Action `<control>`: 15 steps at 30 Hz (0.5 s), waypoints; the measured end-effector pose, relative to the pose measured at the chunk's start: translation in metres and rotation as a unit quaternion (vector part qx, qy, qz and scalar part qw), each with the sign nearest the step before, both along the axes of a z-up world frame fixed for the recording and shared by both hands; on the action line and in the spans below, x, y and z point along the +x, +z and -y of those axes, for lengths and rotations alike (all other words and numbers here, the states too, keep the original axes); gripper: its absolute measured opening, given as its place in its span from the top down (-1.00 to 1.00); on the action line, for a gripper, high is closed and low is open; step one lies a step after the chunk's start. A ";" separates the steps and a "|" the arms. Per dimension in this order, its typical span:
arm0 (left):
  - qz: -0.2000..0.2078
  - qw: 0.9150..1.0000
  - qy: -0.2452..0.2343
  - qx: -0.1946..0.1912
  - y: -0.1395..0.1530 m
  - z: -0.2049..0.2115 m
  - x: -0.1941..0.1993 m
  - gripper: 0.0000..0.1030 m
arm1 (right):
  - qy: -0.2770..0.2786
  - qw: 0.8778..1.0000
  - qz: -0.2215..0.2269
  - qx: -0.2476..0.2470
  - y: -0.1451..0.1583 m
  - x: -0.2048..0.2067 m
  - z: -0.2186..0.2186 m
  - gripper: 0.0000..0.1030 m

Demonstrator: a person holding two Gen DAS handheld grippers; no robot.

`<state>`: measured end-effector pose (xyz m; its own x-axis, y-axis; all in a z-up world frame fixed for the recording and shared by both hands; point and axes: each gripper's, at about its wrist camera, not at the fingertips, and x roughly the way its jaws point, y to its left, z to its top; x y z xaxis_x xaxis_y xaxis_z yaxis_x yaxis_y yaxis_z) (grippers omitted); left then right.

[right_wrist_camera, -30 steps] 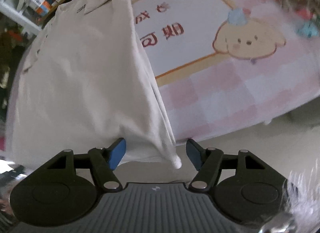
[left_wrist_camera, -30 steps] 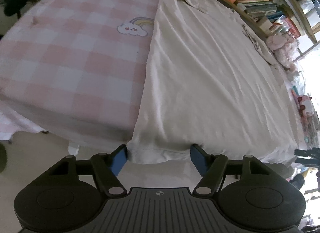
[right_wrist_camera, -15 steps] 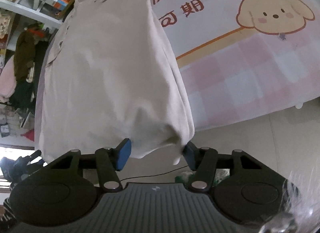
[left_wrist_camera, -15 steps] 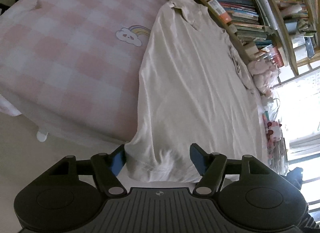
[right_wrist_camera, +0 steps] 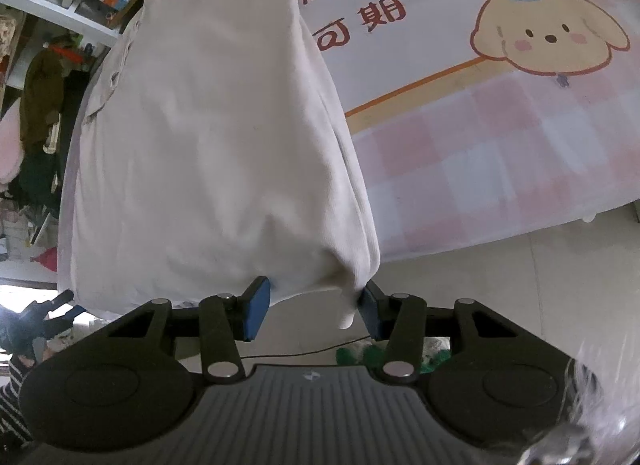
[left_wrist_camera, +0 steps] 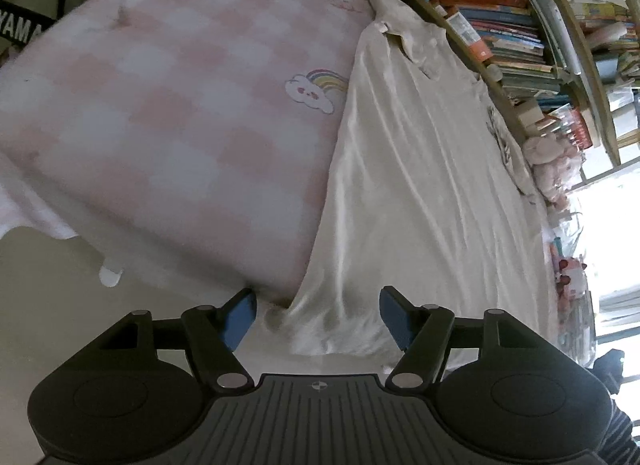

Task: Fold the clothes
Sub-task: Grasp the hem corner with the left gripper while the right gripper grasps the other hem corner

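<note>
On the bed [left_wrist_camera: 168, 113], our cream shirt [left_wrist_camera: 420, 185] lies flat, hem hanging over the near edge. At the left hem corner our left tongs [left_wrist_camera: 316, 315] gape wide around the cloth, not pinching. Over at the right corner, our right tongs [right_wrist_camera: 314, 307] are closing on the hem, pads not yet pressing.
</note>
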<state>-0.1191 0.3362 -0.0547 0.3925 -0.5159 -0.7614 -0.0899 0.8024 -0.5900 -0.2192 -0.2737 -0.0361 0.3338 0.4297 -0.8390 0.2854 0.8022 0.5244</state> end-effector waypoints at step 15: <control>-0.006 0.999 -0.045 -0.022 -0.003 0.017 0.001 0.30 | -0.002 1.000 -0.002 -0.005 0.000 -0.001 -0.002 0.05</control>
<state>-0.1186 0.3189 -0.0579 0.3343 -0.5817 -0.7416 -0.0245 0.7812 -0.6238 -0.2198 -0.2713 -0.0356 0.3326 0.4197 -0.8445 0.2898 0.8067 0.5151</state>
